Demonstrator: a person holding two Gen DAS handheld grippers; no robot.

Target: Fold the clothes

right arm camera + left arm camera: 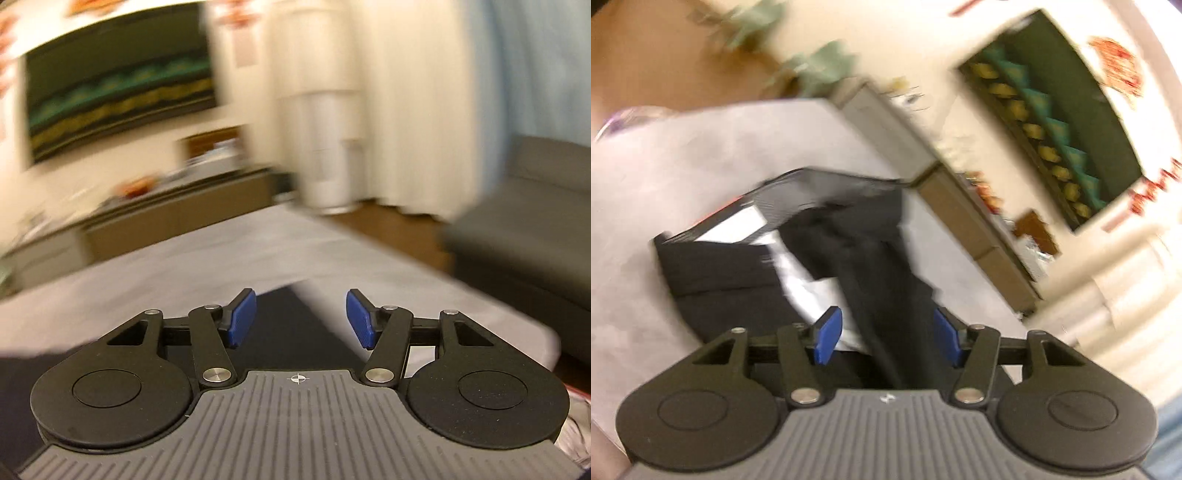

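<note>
Left gripper (886, 338) wide open, gripping nothing, black garment (849, 240) lying crumpled on the grey sheet (683, 166) just ahead and running between its pads; right gripper (301, 319) equally wide, empty, over the garment's edge (288, 332); both views motion-blurred, fabric detail unreadable.

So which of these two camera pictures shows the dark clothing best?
The left wrist view: the dark garment spreads across the grey-covered table ahead of the open left gripper. The right wrist view shows only one corner, between the open right gripper's fingers.
</note>
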